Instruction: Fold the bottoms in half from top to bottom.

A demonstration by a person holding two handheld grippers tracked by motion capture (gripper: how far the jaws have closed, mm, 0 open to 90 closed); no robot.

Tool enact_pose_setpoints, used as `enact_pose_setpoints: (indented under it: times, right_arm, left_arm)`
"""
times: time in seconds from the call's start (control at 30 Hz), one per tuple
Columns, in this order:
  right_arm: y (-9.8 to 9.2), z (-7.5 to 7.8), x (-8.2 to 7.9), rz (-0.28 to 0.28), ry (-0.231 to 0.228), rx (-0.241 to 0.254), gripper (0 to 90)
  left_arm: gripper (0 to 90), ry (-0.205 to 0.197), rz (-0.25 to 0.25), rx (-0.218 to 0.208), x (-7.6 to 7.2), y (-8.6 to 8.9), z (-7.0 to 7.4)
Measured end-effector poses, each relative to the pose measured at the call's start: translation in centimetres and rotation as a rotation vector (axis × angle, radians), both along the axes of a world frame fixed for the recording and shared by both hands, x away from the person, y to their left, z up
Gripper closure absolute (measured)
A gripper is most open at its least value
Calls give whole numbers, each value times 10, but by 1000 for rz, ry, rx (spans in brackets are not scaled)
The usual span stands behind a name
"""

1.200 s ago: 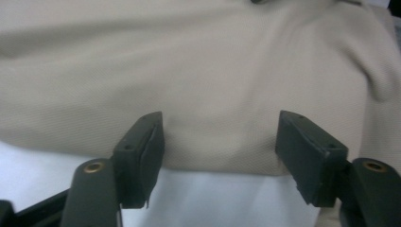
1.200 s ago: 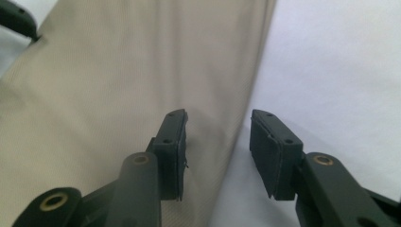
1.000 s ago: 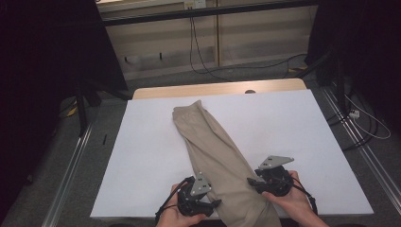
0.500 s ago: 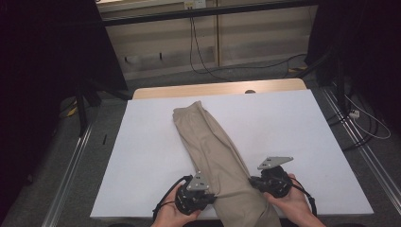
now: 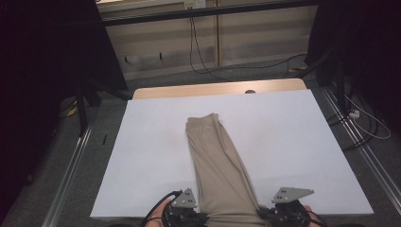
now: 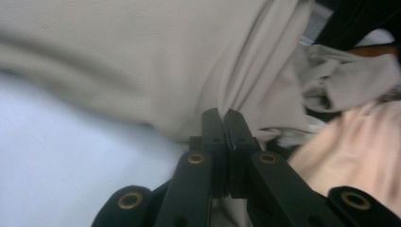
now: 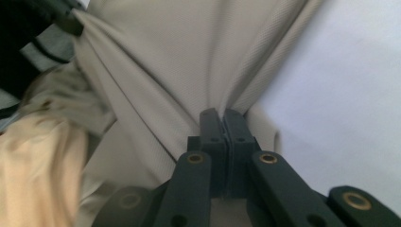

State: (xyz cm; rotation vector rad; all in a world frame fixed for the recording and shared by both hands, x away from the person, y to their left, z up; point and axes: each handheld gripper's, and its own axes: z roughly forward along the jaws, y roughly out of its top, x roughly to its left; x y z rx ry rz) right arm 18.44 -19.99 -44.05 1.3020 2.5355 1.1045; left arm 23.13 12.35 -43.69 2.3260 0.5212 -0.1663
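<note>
A long beige garment (image 5: 217, 161), folded into a narrow strip, lies on the white table cover (image 5: 293, 142) and runs from the middle to the near edge. My left gripper (image 5: 195, 215) sits at the strip's left near corner. In the left gripper view the left gripper (image 6: 222, 114) is shut, with beige cloth (image 6: 156, 71) pinched and puckered at its tips. My right gripper (image 5: 276, 215) holds the opposite near corner. The right gripper (image 7: 221, 113) is shut too, and folds of the fabric (image 7: 189, 61) fan out from its tips. The person's hands are partly cut off at the bottom of the high view.
The wooden table edge (image 5: 213, 90) shows beyond the white cover. Metal rails (image 5: 71, 161) run along both sides on the floor. Cables (image 5: 364, 123) lie on the floor to the right. Loose beige fabric (image 6: 340, 75) bunches beside a hand.
Both grippers drew back toward the near edge and slightly apart, taking the cloth along. The garment slid nearer and now lies straighter than its earlier slant.
</note>
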Motion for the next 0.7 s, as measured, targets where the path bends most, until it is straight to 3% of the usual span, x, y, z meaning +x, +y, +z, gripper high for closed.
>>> enact_pose_setpoints:
  times: [0.07,0.1,0.17,0.23,0.3,0.33,0.47,0.5,0.63,0.7]
  right_arm:
    - [4,0,-8,47,-30,-22,870]
    - [7,0,-10,55,-53,-33,825]
    - [12,0,-6,61,-75,-40,694]
    - [12,2,5,39,-102,-35,594]
    - [10,5,21,23,-130,-11,533]
    - [10,6,31,16,-138,-3,504]
    - [13,15,78,4,-180,-16,463]
    - [16,17,92,-10,-192,-22,464]
    - [28,26,146,-39,-241,-9,474]
    - [34,27,172,-53,-241,9,493]
  left_arm:
    - [884,3,-3,-24,-4,2,0]
    - [850,-14,5,-30,-3,3,1]
    - [599,-44,58,-35,4,3,2]
    - [547,-77,86,-49,14,6,4]
    - [392,-133,151,-49,25,10,8]
    - [388,-150,168,-56,34,12,11]
    - [348,-228,263,-35,81,17,19]
    - [360,-245,289,-49,96,18,20]
    - [397,-267,433,-35,157,17,19]
    - [426,-282,473,-23,181,15,15]
